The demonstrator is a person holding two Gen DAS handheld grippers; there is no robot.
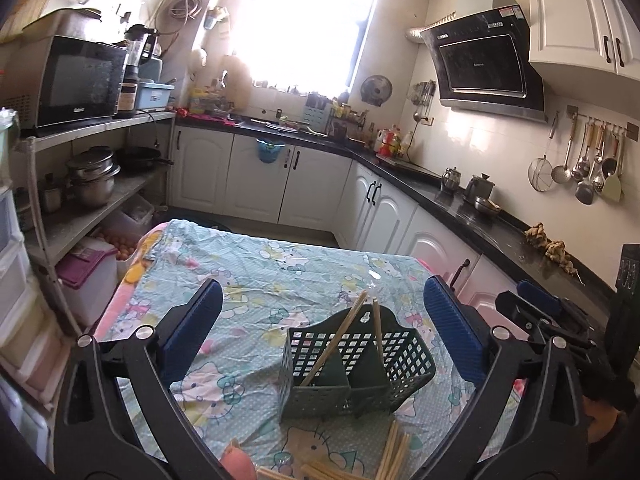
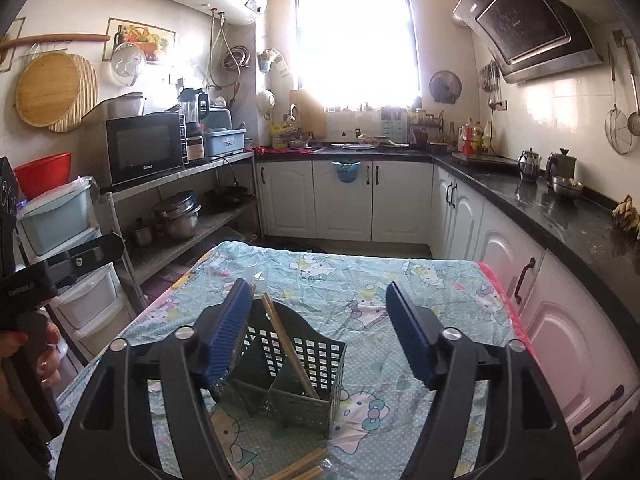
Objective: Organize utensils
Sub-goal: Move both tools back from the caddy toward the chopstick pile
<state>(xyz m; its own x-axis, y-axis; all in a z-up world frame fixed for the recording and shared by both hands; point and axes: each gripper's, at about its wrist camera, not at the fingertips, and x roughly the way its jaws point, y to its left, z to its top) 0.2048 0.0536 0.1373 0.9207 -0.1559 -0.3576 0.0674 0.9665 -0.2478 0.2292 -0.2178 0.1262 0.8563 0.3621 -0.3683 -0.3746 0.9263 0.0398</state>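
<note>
A dark green slotted utensil basket (image 1: pixel 356 372) stands on the table with two wooden chopsticks (image 1: pixel 340 340) leaning in its compartments. More loose chopsticks (image 1: pixel 394 452) lie on the cloth in front of it. My left gripper (image 1: pixel 322 312) is open and empty above the basket. In the right wrist view the basket (image 2: pixel 292 376) sits below my right gripper (image 2: pixel 318 320), which is open and empty; a chopstick (image 2: pixel 290 350) leans inside, and loose chopsticks (image 2: pixel 298 466) lie near the bottom edge.
The table wears a Hello Kitty cloth (image 1: pixel 256 276). A pink object (image 1: pixel 238 462) lies at the near edge. Kitchen counter (image 2: pixel 560 216) runs along the right, metal shelving (image 2: pixel 192 208) with pots and a microwave on the left.
</note>
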